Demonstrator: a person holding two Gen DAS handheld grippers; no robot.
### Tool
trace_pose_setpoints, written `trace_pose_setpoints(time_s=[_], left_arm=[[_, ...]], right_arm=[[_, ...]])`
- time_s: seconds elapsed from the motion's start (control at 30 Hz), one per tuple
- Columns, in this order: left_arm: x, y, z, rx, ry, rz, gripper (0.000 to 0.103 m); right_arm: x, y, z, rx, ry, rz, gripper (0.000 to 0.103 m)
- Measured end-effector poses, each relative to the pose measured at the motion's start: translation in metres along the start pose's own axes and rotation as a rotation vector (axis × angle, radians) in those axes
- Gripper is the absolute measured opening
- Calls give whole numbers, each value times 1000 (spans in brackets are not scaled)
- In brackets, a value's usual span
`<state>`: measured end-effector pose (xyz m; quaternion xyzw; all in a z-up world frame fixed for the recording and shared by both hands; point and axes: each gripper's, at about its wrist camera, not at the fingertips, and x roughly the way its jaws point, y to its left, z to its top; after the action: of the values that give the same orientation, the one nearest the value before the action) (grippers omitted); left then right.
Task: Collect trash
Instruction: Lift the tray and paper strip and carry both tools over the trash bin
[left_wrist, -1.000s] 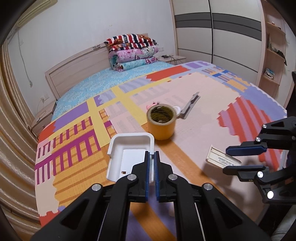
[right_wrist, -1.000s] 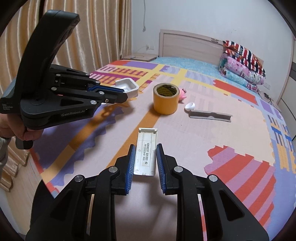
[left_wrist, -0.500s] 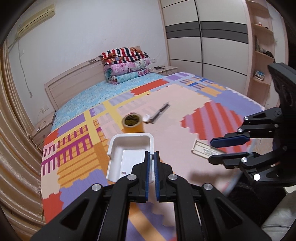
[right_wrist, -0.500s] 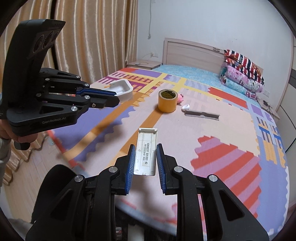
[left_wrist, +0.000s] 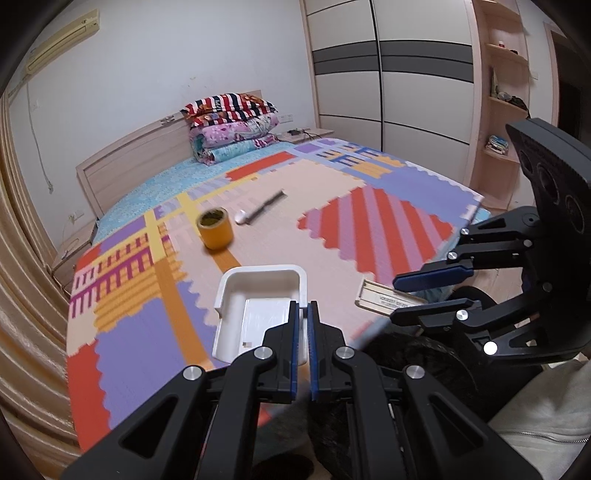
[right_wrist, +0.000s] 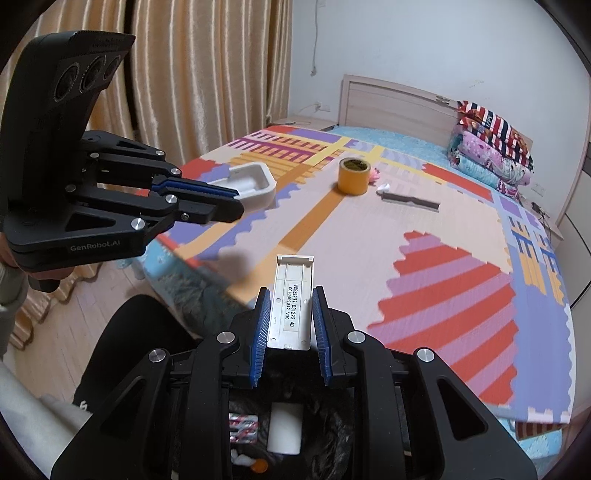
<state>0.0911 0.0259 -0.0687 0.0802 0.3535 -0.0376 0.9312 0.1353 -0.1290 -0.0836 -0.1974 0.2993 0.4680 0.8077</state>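
You see a glossy white plastic tray (left_wrist: 236, 295), matt foam mat (right_wrist: 424, 236), wooden headboard (right_wrist: 388, 99), satiny curtains (right_wrist: 207, 70).

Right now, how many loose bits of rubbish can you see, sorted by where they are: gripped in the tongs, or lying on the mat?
Gripped in the tongs: 2 (white tray, labelled white cover)
Lying on the mat: 4 (yellow tape roll, pink scrap, small white piece, grey strip)
Total: 6
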Motion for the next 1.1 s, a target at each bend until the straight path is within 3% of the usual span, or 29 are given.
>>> trace_pose_setpoints(time_s=[0.37, 0.87, 1.1], left_arm=[[0, -39, -36, -32, 75, -86, 4], [52, -76, -96, -116, 274, -198, 4], [76, -88, -118, -146, 363, -229, 4]], right_arm=[[-2, 11, -46, 8, 83, 51, 23], [49, 16, -117, 80, 306, 139, 24], [62, 19, -133, 129, 368, 195, 24]])
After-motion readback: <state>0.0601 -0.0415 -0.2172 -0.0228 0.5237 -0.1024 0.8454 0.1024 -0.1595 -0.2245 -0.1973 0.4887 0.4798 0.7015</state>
